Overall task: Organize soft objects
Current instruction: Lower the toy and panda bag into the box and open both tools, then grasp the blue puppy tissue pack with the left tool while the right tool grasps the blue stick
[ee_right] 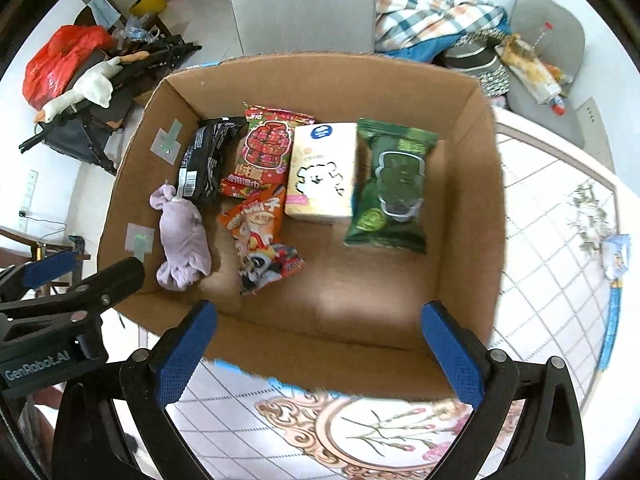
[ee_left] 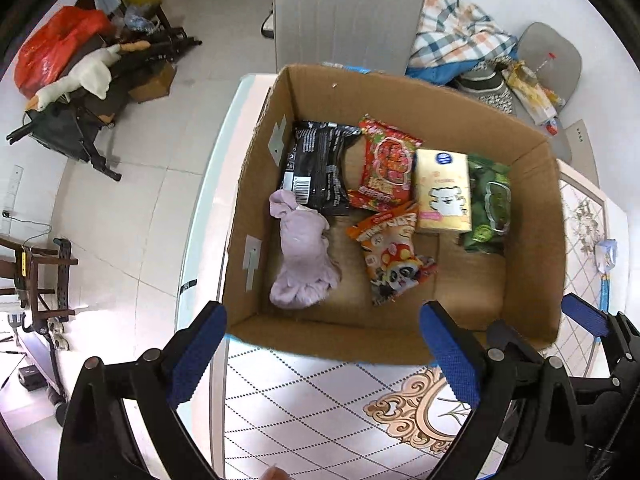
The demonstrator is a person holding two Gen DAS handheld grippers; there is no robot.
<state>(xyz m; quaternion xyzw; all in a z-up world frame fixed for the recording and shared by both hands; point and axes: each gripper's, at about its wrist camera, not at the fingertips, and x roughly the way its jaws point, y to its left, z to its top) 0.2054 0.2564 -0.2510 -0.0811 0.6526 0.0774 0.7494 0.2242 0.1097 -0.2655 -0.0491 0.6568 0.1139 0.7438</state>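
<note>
Since both grippers hover empty, jaws spread, the left gripper point(ee_left: 320, 344) and right gripper point(ee_right: 320, 344) sit just outside the cardboard box point(ee_right: 472, 216); inside it, near its left wall, lies the purple cloth point(ee_left: 302, 256) — probably light, limp, non-slippery; pinch its bunched middle.

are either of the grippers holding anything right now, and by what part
Nothing is held. The left gripper and right gripper are both open, above the near wall of the brown cardboard box.

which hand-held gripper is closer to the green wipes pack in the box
Right. The right hand-held gripper hovers open over the box's near wall, facing the green wipes pack; the left hand-held gripper is open farther left, toward the purple cloth.
</note>
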